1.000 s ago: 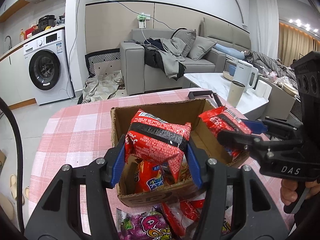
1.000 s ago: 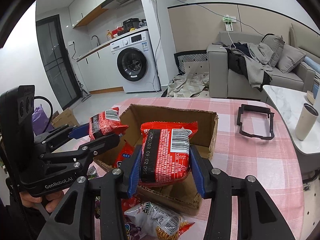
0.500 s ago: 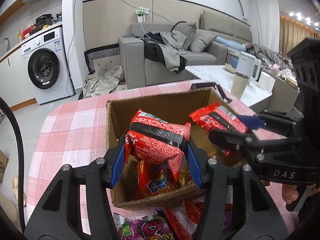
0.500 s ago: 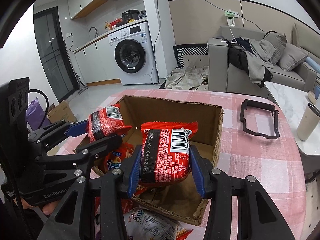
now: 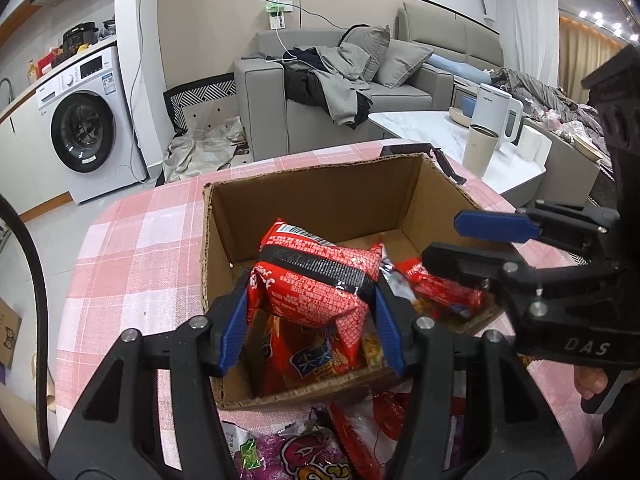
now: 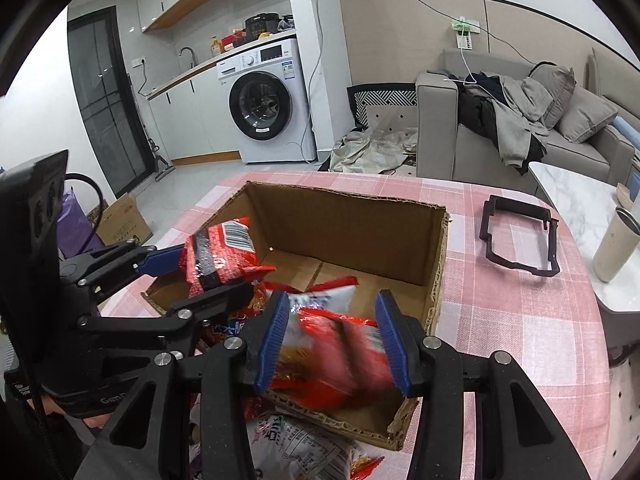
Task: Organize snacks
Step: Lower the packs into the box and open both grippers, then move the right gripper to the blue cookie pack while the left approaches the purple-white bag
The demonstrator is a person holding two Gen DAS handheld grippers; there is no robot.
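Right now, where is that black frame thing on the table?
The black frame lies flat on the pink checked cloth, to the right of the cardboard box in the right wrist view, with a beige cup further right.

Round table [image 6: 520, 320] under a pink-and-white checked cloth. An open cardboard box [image 6: 438, 248] stands on it near the middle. A black rectangular frame [image 6: 520, 236] lies flat on the cloth to the right of the box, apart from it. Loose snack packets lie on the cloth against the box's near wall: a purple packet [image 5: 308, 452], red packets [image 5: 372, 424], and a white printed packet [image 6: 300, 448].
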